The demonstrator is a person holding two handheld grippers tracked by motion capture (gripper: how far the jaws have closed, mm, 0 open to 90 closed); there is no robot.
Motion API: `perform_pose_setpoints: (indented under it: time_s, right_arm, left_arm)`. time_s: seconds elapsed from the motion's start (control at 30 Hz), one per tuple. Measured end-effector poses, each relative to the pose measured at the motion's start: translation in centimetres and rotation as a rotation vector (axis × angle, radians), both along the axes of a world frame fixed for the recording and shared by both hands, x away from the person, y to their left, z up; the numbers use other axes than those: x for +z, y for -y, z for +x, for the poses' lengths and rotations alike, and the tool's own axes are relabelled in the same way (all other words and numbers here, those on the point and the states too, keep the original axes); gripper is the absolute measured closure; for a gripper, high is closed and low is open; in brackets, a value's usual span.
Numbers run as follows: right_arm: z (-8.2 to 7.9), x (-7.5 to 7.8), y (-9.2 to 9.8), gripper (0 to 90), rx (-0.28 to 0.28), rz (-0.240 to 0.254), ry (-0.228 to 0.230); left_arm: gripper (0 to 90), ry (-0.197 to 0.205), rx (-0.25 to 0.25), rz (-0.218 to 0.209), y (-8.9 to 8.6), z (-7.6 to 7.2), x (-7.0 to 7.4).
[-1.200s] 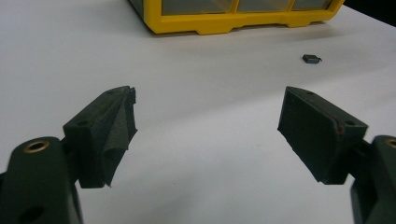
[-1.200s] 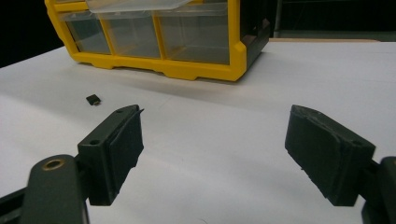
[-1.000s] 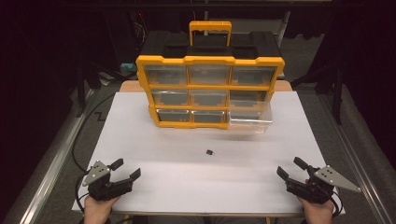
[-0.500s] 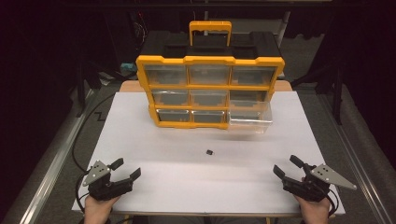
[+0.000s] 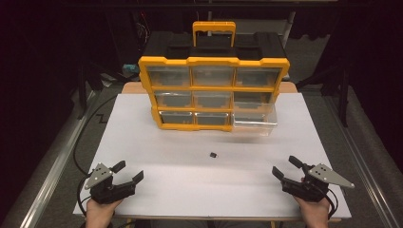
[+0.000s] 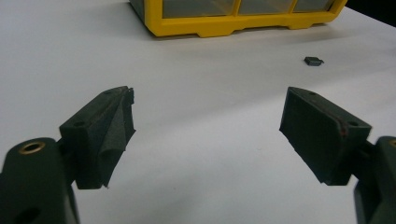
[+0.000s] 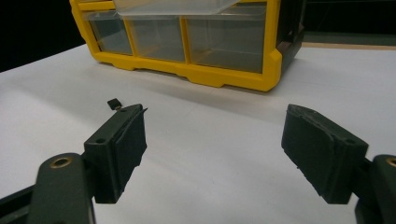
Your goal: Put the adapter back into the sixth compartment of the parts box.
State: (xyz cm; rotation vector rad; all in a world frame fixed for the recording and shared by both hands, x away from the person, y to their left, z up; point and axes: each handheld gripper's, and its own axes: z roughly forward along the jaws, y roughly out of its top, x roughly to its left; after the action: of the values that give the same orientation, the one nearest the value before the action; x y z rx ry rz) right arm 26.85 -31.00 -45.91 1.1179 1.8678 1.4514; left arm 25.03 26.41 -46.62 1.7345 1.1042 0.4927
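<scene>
Just now I nudged my right gripper toward the chip, jaws spread; left gripper idle, spread too.

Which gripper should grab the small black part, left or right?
Probably right. The small black part lies between both, but the open drawer it likely belongs in sticks out on the right gripper side. Left gripper is open too, but farther from that drawer.

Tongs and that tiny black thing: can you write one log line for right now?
left tongs: open, empty | right tongs: open, empty | black bit: on table, untouched | bottom-right drawer: pulled out
</scene>
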Motion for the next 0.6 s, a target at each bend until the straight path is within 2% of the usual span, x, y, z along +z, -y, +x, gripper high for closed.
perform_pose_setpoints:
  time_s: [0.6]
  right_arm:
    - [0.9,0.0,-1.8,23.8,0.053,0.005,-0.012]
  left_arm:
    - [18.6,0.006,0.000,0.002,0.1,0.0,0.1]
